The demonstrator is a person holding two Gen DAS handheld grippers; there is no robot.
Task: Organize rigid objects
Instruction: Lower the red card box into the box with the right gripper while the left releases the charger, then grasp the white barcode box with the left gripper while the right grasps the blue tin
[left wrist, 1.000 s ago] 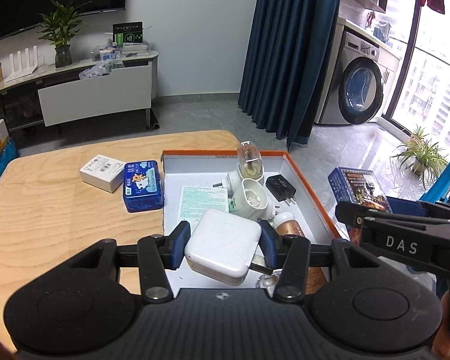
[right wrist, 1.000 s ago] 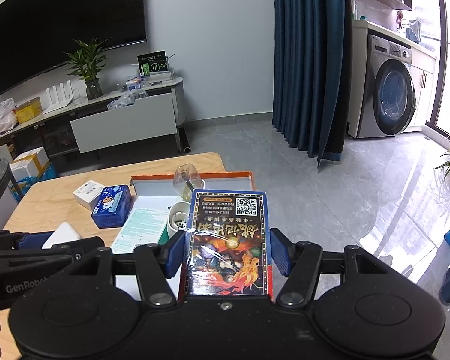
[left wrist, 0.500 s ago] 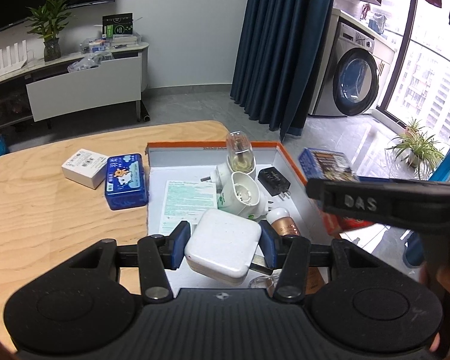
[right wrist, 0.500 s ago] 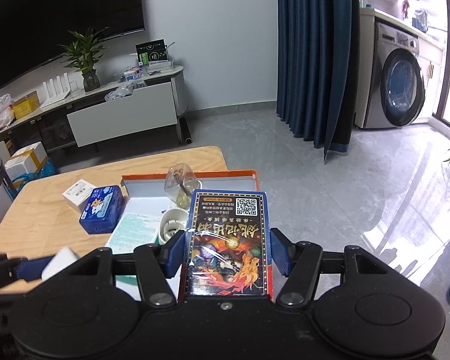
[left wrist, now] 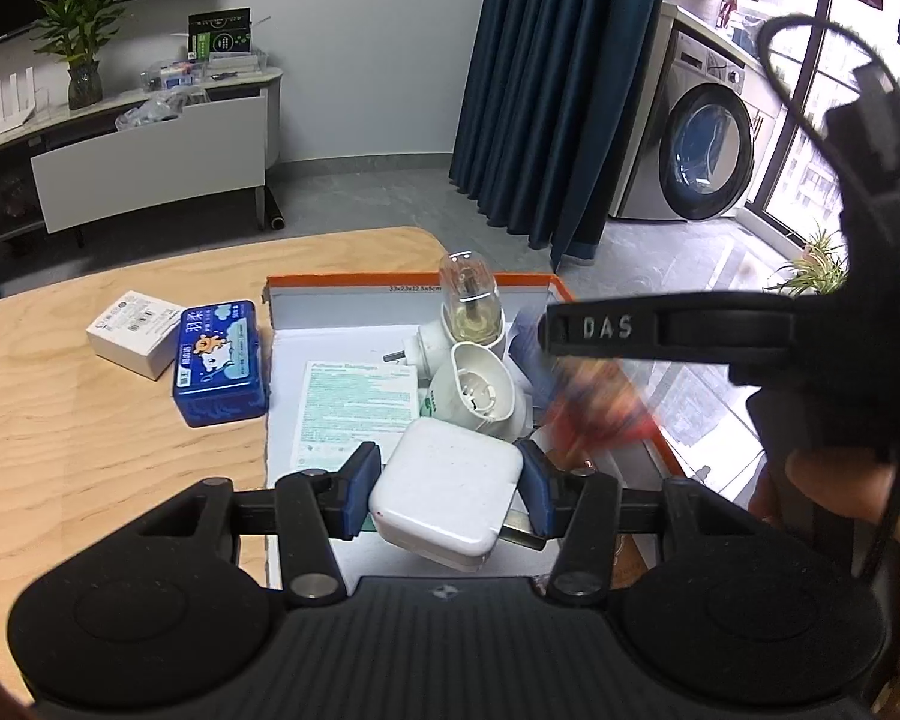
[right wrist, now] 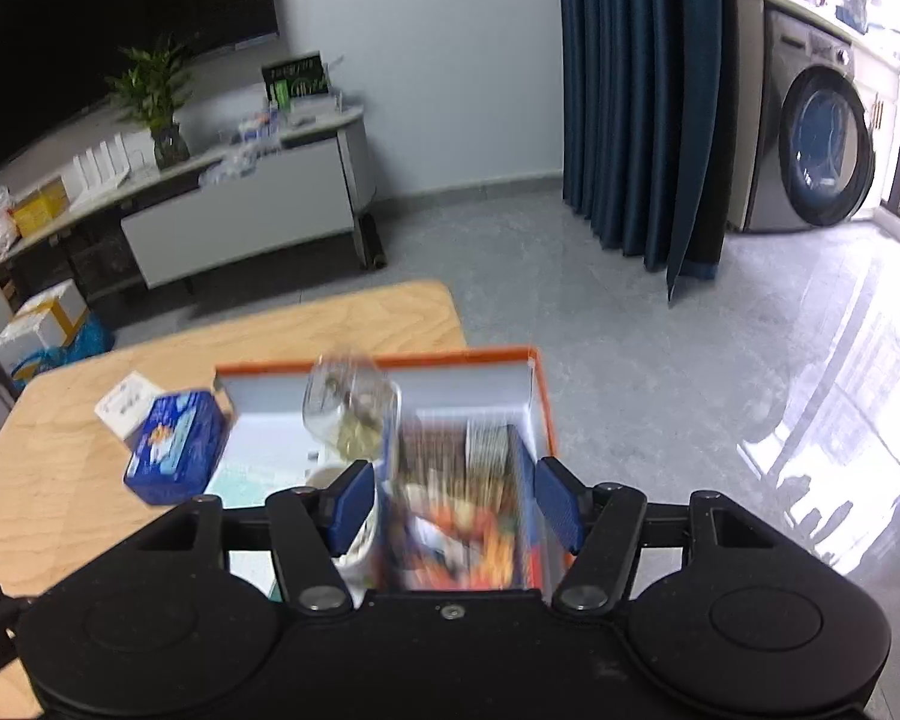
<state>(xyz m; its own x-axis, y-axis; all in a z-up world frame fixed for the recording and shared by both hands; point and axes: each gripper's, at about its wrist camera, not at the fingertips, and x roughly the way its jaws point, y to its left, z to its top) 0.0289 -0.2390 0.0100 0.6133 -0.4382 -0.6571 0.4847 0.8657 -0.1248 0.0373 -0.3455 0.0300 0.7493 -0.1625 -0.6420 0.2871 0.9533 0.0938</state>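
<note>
A: Step? Left first.
B: Loading the box (left wrist: 606,294). Left tongs (left wrist: 447,495) clamped on the white charger (left wrist: 444,501), lower centre, over the box's near end; next, lower and let go.
A: Right?
B: Right tongs (right wrist: 455,504) have just been opening; pads clear of the blurred card pack (right wrist: 462,510) between them, apparently dropping into the box's right side.

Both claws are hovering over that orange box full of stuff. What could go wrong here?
The right gripper has just opened, and the card box is dropping, blurred, beside the glass bottle; it might knock it. The left gripper holds the white charger over the crowded orange box; released here, it may land on the white plug-in unit.
</note>
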